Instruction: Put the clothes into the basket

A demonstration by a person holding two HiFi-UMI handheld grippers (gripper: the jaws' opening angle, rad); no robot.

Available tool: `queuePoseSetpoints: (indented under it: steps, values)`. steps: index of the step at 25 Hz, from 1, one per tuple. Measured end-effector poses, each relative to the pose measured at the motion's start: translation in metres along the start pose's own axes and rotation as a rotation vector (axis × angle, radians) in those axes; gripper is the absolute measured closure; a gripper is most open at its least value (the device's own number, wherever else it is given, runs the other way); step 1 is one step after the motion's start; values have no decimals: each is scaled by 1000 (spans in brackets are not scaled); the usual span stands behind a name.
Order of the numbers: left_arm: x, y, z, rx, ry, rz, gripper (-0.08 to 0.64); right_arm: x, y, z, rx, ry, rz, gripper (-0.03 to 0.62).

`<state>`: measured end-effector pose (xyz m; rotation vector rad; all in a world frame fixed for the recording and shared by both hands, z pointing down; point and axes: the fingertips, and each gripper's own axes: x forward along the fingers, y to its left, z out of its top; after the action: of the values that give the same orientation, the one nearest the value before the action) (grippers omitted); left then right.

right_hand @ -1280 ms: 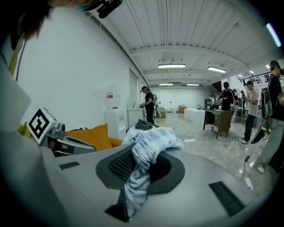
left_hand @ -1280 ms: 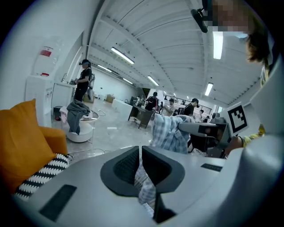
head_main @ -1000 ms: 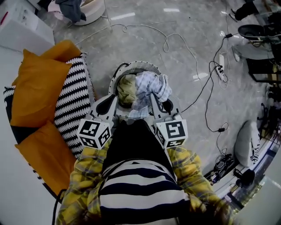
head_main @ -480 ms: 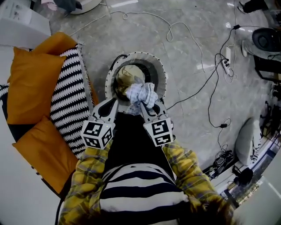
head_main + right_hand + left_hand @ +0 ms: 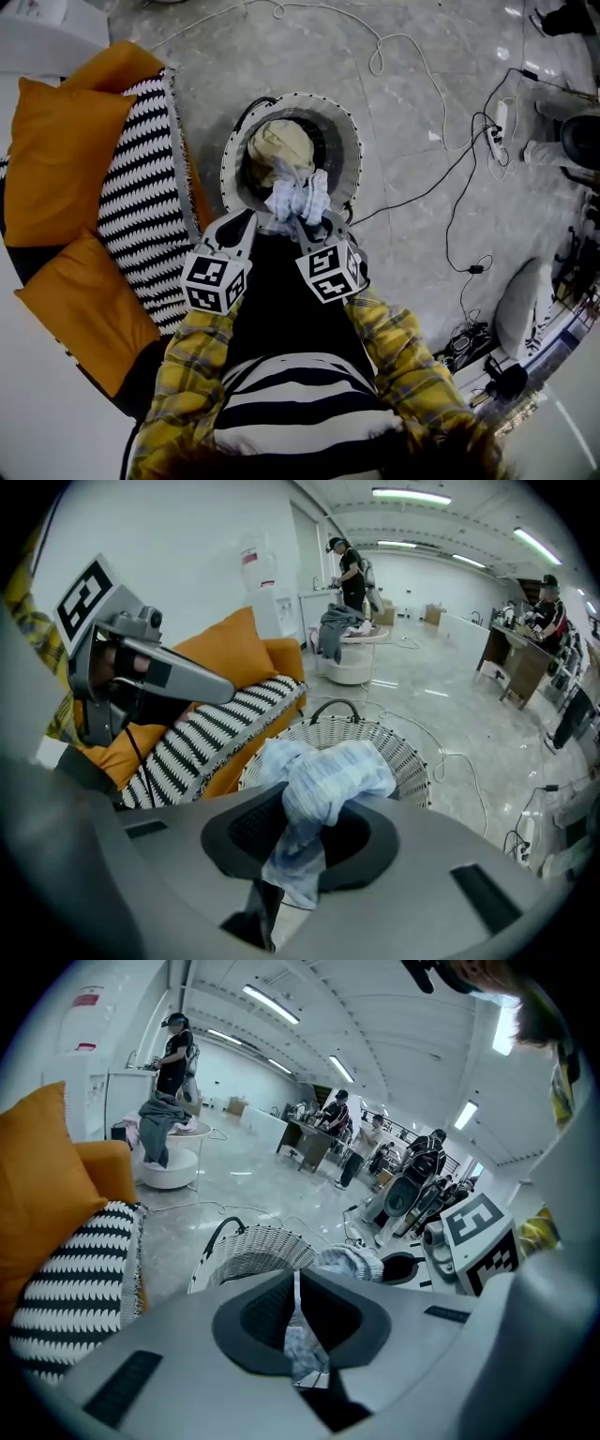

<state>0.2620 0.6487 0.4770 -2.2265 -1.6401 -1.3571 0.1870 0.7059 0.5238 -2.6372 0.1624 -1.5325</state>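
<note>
Cloth (image 5: 298, 197): pale blue, bunched, held up at the near rim of the basket (image 5: 351, 131), not yet dropped in.
Right gripper (image 5: 307, 832): jaws clamped on the cloth's bulk and just eased open a touch, cloth between them.
Left gripper (image 5: 297, 1288): jaws nearly together, pinching a thin strip of the same cloth.
Basket: white wicker, with a beige garment (image 5: 279, 145) inside.
Left of basket: striped cushion (image 5: 141, 187), just beside.

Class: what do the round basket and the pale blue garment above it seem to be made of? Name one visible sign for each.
Basket: probably wicker or rattan, perhaps plastic imitation; pale, matte; its wall shows an open woven lattice.
Blue garment: thin soft fabric, possibly cotton; matte; it crumples and hangs in loose folds.
</note>
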Motion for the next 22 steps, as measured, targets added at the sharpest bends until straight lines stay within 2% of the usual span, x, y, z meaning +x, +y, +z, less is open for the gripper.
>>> queuePoseSetpoints:
  steps: [5,17,22]
  values:
    - [0,0,-6,-12,9,5,532,4,6,2,-79,24,11,416]
    - [-6,-2,5,-6,-16,8,532,-7,1,10,-14,-23,3,416]
    - [-17,-8,13,-3,-43,9,532,-19,-1,15,54,-59,-9,426]
